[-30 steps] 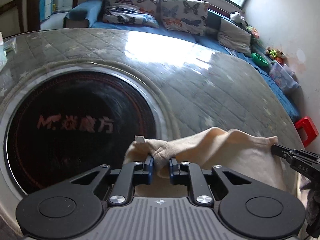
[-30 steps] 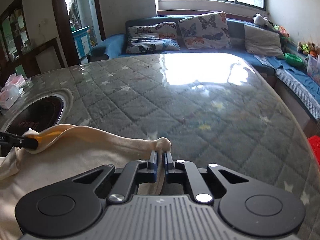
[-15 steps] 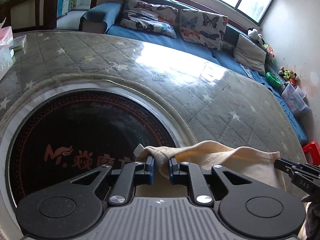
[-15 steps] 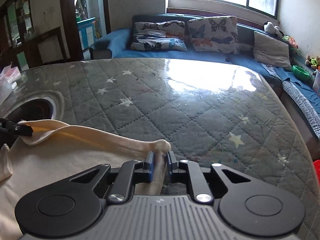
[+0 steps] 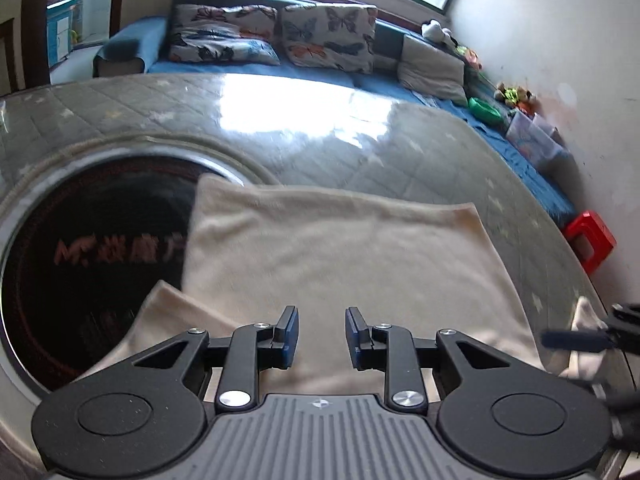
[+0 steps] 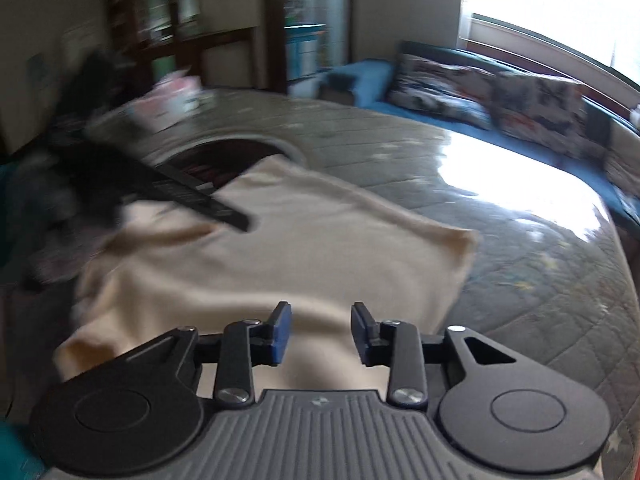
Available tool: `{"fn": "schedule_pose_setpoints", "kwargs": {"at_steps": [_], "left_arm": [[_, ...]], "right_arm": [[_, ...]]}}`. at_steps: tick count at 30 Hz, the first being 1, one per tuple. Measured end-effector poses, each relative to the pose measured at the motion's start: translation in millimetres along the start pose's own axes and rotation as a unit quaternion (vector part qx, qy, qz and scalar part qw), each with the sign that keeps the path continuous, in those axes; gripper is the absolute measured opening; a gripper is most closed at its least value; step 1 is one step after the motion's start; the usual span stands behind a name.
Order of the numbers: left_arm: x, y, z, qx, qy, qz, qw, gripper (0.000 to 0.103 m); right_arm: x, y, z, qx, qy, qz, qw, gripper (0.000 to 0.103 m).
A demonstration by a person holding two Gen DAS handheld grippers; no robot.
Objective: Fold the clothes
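cream garment [image 5: 340,264], folded flat on quilted grey table cover [image 5: 420,152]; ahead of and beneath both tongs, far edge straight, far left corner lapping over dark round inset [image 5: 92,248] with red lettering. second layer of same cloth showing at near left, just beside left tong's left arm.

left gripper [image 5: 322,336]: blue-padded jaws parted and opening, nothing between them, cloth lying below the gap, not pinched.

right gripper [image 6: 320,334]: jaws likewise parted and opening, empty, hovering over near edge of garment; picture blurred.

left gripper again, from right wrist view [image 6: 208,204]: dark blurred arm reaching in from upper left, tip over garment's far left part; whether touching, cannot tell.

right gripper, from left wrist view [image 5: 576,340]: dark finger at right edge, near small bunched bit of cloth at table's rim; contact unclear.

blue sofa [image 5: 248,66] with butterfly cushions [image 5: 328,36] beyond table, past the tongs. red stool [image 5: 590,240] to far right, against wall.
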State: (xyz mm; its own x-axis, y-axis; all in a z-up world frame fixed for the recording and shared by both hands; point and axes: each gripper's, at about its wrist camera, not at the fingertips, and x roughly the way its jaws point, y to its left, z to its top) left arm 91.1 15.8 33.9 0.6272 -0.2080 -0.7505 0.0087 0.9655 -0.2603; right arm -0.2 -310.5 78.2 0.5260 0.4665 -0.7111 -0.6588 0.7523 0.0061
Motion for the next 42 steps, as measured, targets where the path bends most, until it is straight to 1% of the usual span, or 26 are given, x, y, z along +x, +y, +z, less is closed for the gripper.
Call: {"fn": "schedule_pose_setpoints", "kwargs": {"at_steps": [2, 4, 5, 8, 9, 13, 14, 16, 17, 18, 20, 22, 27, 31, 33, 35, 38, 40, 41, 42], "left_arm": [[-1.4, -2.1, -5.6, 0.004, 0.002, -0.001, 1.0000, 0.028], [-4.1, -3.8, -10.3, 0.009, 0.000, -0.001, 1.0000, 0.028], [-5.0, -4.3, -11.5, 0.008, 0.000, -0.002, 1.0000, 0.028], [-7.2, -3.2, -14.6, 0.005, -0.001, -0.001, 1.0000, 0.028], [-7.4, -2.7, -15.1, 0.004, -0.001, -0.001, 1.0000, 0.028], [-7.8, -1.6, -16.6, 0.002, -0.003, -0.003, 1.0000, 0.028], [-7.8, -1.5, -17.0, 0.002, -0.003, -0.002, 1.0000, 0.028], [-8.1, -1.7, -17.9, 0.002, -0.004, -0.002, 1.0000, 0.029], [-8.1, -2.0, -18.3, 0.002, -0.004, -0.001, 1.0000, 0.030], [-8.2, -2.1, -18.7, 0.002, -0.005, -0.001, 1.0000, 0.030], [-8.5, -2.0, -19.5, 0.003, -0.006, -0.001, 1.0000, 0.030], [-8.7, -1.7, -20.1, 0.004, -0.007, -0.002, 1.0000, 0.030], [-8.1, -1.2, -21.0, 0.004, -0.011, -0.003, 0.9999, 0.032], [-8.6, -4.8, -22.9, 0.011, -0.016, 0.002, 0.9998, 0.034], [-11.0, -6.7, -25.3, 0.018, -0.018, 0.002, 0.9997, 0.036], [-14.1, -8.5, -28.4, 0.024, -0.018, 0.001, 0.9996, 0.036], [-22.2, -14.6, -38.9, 0.038, -0.027, 0.000, 0.9989, 0.036], [-28.1, -20.4, -49.0, 0.054, -0.033, -0.002, 0.9980, 0.036], [-30.6, -23.7, -54.8, 0.062, -0.034, -0.004, 0.9975, 0.036], [-33.0, -27.2, -60.8, 0.071, -0.035, -0.007, 0.9969, 0.036]], "right_arm": [[-13.7, 20.1, -7.1, -0.022, 0.006, 0.032, 0.999, 0.037], [-20.5, 33.7, -11.3, -0.039, 0.010, 0.054, 0.998, 0.039], [-24.5, 46.5, -13.5, -0.057, 0.014, 0.071, 0.996, 0.041], [-25.1, 72.6, -17.7, -0.095, 0.018, 0.098, 0.991, 0.043], [-23.6, 78.1, -18.7, -0.103, 0.018, 0.104, 0.989, 0.043], [-12.0, 97.2, -19.8, -0.132, 0.015, 0.096, 0.986, 0.043], [-8.0, 99.6, -20.5, -0.132, 0.016, 0.099, 0.986, 0.042], [-0.2, 104.4, -22.3, -0.135, 0.018, 0.103, 0.985, 0.036], [3.1, 106.2, -23.6, -0.137, 0.019, 0.100, 0.985, 0.032], [6.3, 107.9, -24.9, -0.140, 0.019, 0.097, 0.985, 0.022], [9.5, 108.6, -27.5, -0.135, 0.025, 0.097, 0.986, 0.005], [4.4, 107.8, -28.8, -0.134, 0.021, 0.101, 0.986, 0.002], [-18.4, 111.1, -32.1, -0.154, 0.014, 0.115, 0.981, 0.002], [-16.1, 113.3, -38.0, -0.148, 0.025, 0.122, 0.981, 0.002], [-13.2, 111.6, -39.6, -0.133, 0.031, 0.125, 0.983, 0.007], [-18.9, 111.5, -40.3, -0.131, 0.030, 0.130, 0.982, 0.010], [-28.3, 101.2, -38.1, -0.110, 0.016, 0.117, 0.987, 0.013], [-34.5, 94.3, -36.6, -0.095, 0.006, 0.108, 0.990, 0.021], [-35.6, 87.9, -36.0, -0.082, 0.002, 0.095, 0.992, 0.024], [-33.7, 81.4, -36.3, -0.066, 0.001, 0.081, 0.995, 0.024]]}}
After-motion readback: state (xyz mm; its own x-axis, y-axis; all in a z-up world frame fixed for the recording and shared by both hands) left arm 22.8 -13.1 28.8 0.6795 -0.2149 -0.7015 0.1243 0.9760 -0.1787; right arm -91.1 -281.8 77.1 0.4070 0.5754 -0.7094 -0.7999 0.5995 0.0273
